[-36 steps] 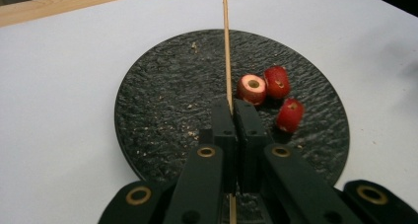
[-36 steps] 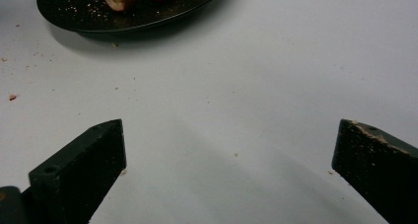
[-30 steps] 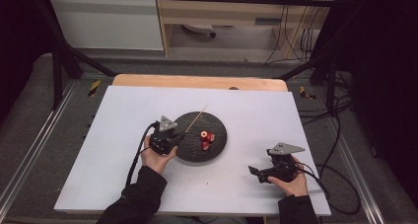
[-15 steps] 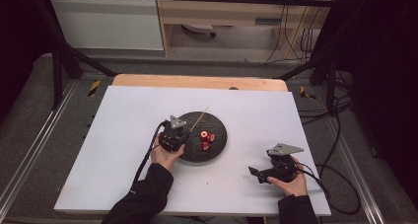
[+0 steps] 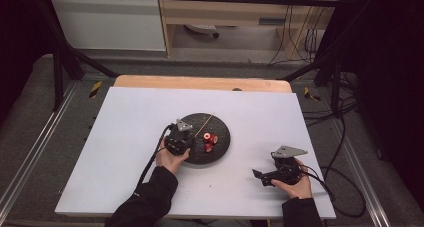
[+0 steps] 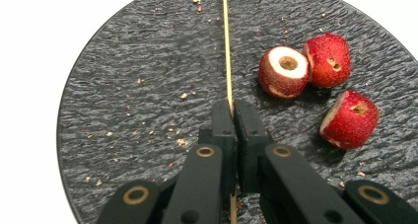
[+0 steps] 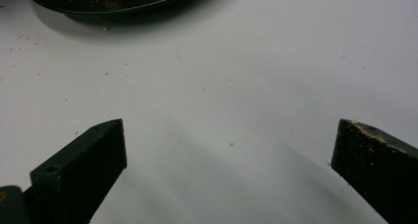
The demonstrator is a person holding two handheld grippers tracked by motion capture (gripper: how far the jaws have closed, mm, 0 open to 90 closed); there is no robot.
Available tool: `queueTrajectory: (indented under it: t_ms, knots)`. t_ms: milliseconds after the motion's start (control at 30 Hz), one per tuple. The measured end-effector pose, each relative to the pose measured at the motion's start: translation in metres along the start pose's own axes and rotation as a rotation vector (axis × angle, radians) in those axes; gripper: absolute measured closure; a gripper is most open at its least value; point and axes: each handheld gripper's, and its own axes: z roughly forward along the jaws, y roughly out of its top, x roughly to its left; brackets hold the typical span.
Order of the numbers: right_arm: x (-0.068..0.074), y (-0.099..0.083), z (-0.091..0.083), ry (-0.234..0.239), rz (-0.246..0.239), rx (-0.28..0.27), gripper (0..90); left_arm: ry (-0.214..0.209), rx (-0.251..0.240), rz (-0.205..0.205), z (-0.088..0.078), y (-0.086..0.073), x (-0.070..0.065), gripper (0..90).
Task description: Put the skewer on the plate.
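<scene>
At frame centre, the left gripper (image 6: 231,110) pinches a bare skewer (image 6: 226,41) on the plate (image 6: 123,86); three holed strawberries (image 6: 315,81) lie loose, apparently unthreaded; right gripper (image 7: 226,150) gapes wide, idle.

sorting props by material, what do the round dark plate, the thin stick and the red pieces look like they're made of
Plate: looks like slate or slate-look stoneware, matte black with a rippled, grainy face; which one is unclear.
Stick: probably bamboo or wood, pale tan, thin and straight, pinched in the shut left tool.
Red pieces: apparently real fruit, speckled red skin, pale cut flesh with a hole in each, crumbs scattered around.
</scene>
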Motion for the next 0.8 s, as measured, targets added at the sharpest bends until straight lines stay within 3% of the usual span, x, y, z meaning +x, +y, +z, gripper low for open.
queueTrajectory:
  t_ms: [67,167,300,400,567,633,800]
  knots:
    - [0.0,0.0,-0.001,-0.001,0.001,0.001,1.4,-0.021,-0.003,-0.008,-0.002,-0.001,0.001,79.7]
    - [-0.001,0.0,-0.001,-0.002,-0.001,-0.006,1.4,-0.021,0.0,0.036,-0.012,-0.001,0.002,70.8]
    - [-0.002,0.0,-0.003,-0.01,0.009,-0.01,1.3,-0.058,-0.044,0.071,-0.033,-0.005,0.007,55.8]
    - [-0.002,0.0,-0.004,-0.01,0.018,-0.013,1.1,-0.087,-0.031,0.112,-0.047,-0.01,0.013,44.8]
    - [-0.002,0.0,-0.004,-0.01,0.025,-0.014,0.8,-0.156,-0.04,0.081,-0.068,-0.028,0.034,32.3]
    - [-0.002,0.0,-0.004,-0.007,0.027,-0.015,0.8,-0.156,-0.042,0.084,-0.074,-0.038,0.043,27.5]
    - [-0.001,-0.001,-0.002,-0.007,0.032,-0.008,0.8,-0.111,-0.024,0.084,-0.088,-0.065,0.062,14.0]
